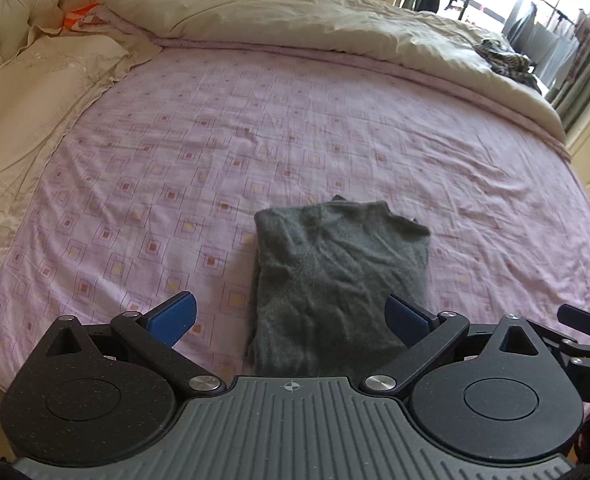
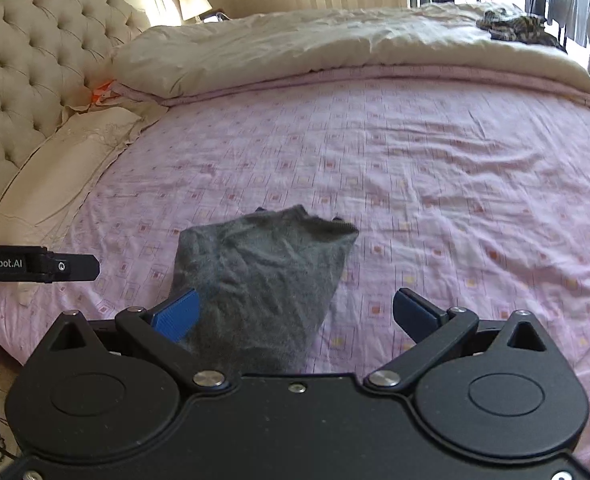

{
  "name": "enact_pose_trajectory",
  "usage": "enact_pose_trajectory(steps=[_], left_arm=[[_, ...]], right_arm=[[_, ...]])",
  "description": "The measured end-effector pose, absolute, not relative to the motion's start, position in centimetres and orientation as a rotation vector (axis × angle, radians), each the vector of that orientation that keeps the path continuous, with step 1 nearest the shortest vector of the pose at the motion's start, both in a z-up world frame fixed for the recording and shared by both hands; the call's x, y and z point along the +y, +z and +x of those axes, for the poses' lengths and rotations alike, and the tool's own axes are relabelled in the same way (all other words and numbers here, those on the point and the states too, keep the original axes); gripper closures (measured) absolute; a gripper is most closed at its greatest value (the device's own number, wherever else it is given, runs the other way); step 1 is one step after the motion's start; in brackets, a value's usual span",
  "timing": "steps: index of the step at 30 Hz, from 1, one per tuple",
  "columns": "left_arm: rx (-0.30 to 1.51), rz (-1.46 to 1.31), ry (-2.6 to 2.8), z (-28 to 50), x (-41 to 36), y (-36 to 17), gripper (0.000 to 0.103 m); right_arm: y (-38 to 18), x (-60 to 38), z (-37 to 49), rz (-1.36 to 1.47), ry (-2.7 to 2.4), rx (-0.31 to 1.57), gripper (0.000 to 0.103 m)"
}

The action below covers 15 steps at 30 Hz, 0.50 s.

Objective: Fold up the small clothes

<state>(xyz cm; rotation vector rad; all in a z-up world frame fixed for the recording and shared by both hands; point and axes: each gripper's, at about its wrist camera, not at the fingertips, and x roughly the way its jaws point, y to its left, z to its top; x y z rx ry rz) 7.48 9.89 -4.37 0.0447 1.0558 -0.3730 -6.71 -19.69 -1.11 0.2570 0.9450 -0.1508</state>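
My left gripper (image 1: 291, 318) has its blue fingers (image 1: 173, 316) spread wide and empty, and my right gripper (image 2: 295, 314) is spread the same, both held above the near end of the folded grey garment (image 1: 341, 276). It lies flat on the pink patterned sheet (image 1: 295, 128). Beyond are the cream duvet (image 1: 279, 12) and tufted headboard (image 2: 27, 44).

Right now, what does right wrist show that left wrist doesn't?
Right wrist only: a bedside lamp behind the tufted headboard, and the left gripper's finger edge-on at the frame's left. Left wrist only: part of the right gripper at the frame's right edge. Both: the folded grey garment on the pink sheet, cream duvet, left gripper and right gripper open, holding nothing.
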Motion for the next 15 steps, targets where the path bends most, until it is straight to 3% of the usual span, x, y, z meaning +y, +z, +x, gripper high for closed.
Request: enact_pose_trajectory(steps=[15], left_arm=[[1.216,0.173,-0.324,6.2,10.1,-9.2,0.002]], right_arm=[[-3.9,-18.7,-7.2,0.302,-0.209,1.103,0.001]])
